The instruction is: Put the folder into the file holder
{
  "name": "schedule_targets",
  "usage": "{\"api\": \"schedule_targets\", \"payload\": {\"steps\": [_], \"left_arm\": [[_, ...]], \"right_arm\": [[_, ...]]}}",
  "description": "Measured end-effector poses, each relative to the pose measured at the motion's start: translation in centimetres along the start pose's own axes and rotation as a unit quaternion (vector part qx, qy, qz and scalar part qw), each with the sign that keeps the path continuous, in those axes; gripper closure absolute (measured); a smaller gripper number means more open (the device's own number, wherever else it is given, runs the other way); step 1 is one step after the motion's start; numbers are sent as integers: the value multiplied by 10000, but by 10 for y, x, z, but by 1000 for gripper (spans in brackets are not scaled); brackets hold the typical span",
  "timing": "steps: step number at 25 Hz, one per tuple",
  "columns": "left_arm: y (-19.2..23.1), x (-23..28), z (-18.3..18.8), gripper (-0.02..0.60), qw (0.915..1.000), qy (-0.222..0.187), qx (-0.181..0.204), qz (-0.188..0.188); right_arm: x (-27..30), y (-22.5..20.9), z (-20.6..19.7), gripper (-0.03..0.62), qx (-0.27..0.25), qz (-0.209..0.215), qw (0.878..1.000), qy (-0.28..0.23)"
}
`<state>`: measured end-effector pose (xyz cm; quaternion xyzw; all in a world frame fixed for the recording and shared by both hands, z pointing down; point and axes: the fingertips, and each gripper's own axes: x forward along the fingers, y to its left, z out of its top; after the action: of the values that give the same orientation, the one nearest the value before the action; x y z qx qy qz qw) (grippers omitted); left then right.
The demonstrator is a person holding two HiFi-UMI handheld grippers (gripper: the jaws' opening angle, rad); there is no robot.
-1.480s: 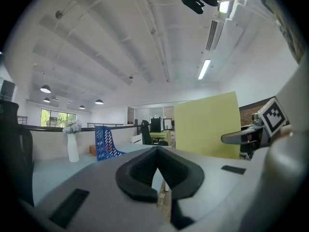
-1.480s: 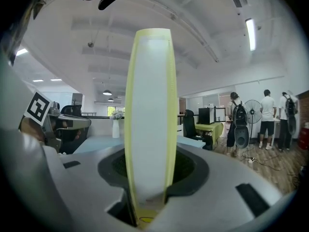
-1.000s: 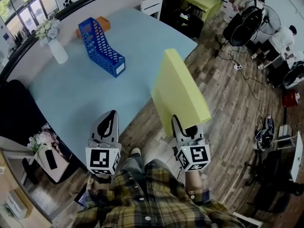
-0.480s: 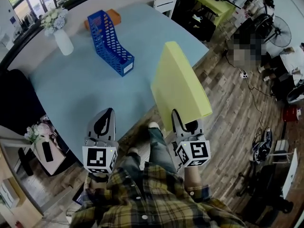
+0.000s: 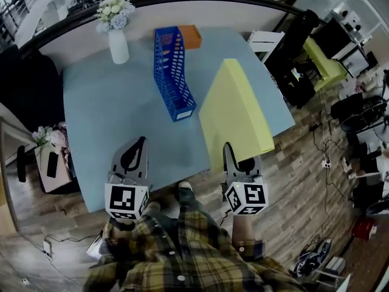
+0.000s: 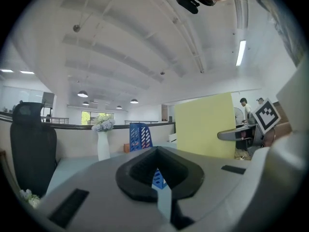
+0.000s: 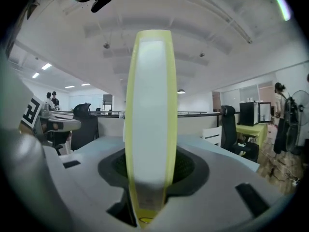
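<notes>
The blue mesh file holder [image 5: 173,72] stands upright on the light blue table [image 5: 115,126], open end facing the far side. My right gripper [image 5: 233,157] is shut on the bottom edge of the yellow folder [image 5: 234,114], which stands on edge just right of the holder, over the table's right side. In the right gripper view the folder's [image 7: 147,105] spine fills the middle, clamped between the jaws of the right gripper [image 7: 146,199]. My left gripper [image 5: 139,143] hangs over the table's near edge, shut and holding nothing. The left gripper view shows the holder [image 6: 140,137] ahead and the folder [image 6: 205,124] to the right.
A white vase of flowers [image 5: 117,32] stands at the table's far left, and an orange box [image 5: 191,36] lies behind the holder. A white chair [image 5: 264,41] sits at the far right corner and a black chair [image 5: 24,96] at the left. A low wall runs behind the table.
The person has turned and stepped up to the table, which now lies squarely ahead. Both grippers have swung over its near edge, the right one carrying the folder closer to the holder.
</notes>
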<state>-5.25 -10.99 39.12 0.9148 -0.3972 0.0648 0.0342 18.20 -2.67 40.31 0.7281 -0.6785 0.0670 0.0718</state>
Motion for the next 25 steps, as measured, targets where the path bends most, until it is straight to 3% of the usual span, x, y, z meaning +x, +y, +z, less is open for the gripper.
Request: {"api": "schedule_targets", "payload": {"steps": [5,12,18,25], "left_arm": [[-14,20,8,588,9979,1,-4,651],[-37,40,11,588,9926,33,-60,1212],[-46,46,8,588,9894,101,-112,1444],[-48,52,6,588,9892,142,-148,1455]], "right_arm": [[42,-23,7,428,-120,733,9972,-20],[71,-51,15,428,-226,1333,9908,-83],[83,-60,17,428,-233,1590,9870,-84],[89,-61,15,428,-239,1657,9859,-26]]}}
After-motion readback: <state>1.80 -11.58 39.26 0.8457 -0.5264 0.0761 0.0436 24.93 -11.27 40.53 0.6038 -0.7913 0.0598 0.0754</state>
